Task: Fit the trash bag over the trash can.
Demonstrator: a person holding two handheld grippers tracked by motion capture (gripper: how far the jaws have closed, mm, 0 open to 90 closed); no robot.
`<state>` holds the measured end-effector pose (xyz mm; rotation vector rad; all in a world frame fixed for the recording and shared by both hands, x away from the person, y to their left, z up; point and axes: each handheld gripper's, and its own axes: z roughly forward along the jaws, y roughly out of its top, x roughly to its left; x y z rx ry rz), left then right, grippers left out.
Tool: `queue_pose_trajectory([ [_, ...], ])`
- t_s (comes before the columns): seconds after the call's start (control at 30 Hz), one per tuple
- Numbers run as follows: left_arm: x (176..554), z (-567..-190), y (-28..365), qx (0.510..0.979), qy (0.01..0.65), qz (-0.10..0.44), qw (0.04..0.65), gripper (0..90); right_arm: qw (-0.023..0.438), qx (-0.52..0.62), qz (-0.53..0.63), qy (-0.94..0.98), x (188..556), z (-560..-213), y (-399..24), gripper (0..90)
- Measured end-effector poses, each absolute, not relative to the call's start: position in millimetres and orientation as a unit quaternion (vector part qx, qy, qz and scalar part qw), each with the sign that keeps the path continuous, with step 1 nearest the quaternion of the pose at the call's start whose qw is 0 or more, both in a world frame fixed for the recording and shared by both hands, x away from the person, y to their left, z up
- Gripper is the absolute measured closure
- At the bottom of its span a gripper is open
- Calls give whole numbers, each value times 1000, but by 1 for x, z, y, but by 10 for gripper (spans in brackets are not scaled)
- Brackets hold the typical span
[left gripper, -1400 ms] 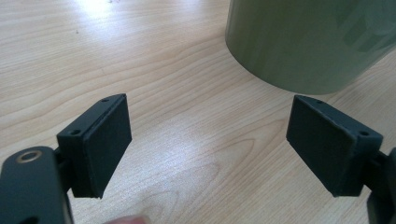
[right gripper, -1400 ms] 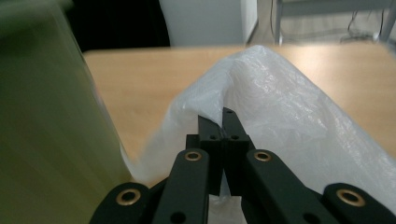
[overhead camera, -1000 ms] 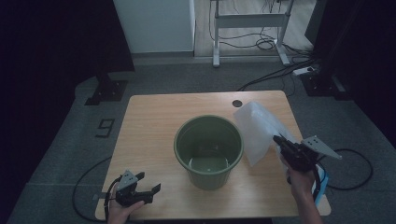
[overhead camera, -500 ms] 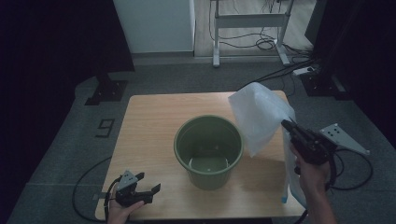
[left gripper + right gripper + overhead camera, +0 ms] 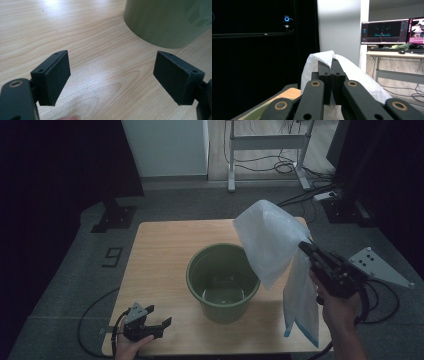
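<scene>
While the right hand-held gripper (image 5: 306, 247) pinches the white plastic bag (image 5: 272, 240) at one edge, jaws pressed together on the film, the bag hangs clear of the tabletop (image 5: 160, 255), draped beside and partly over the rim of the green bucket (image 5: 222, 282). Holding it by the edge lets the bag fall open under its own weight, probably for lining the bucket. The left hand-held gripper (image 5: 157, 326) rests at the near tabletop corner, jaws spread and empty, facing the bucket wall.
</scene>
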<state>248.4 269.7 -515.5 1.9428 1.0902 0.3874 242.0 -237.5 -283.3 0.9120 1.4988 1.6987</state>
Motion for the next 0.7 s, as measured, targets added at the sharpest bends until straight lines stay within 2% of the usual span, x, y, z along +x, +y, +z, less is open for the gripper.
queue_pose_trajectory([
  [0.27, 248, -516, 269, 779, 436, 155, 424, 136, 331, 343, 649, 593, 240, -294, -223, 888],
  [0.7, 249, -517, 269, 780, 436, 155, 421, 137, 311, 328, 624, 637, 247, -339, -190, 887],
])
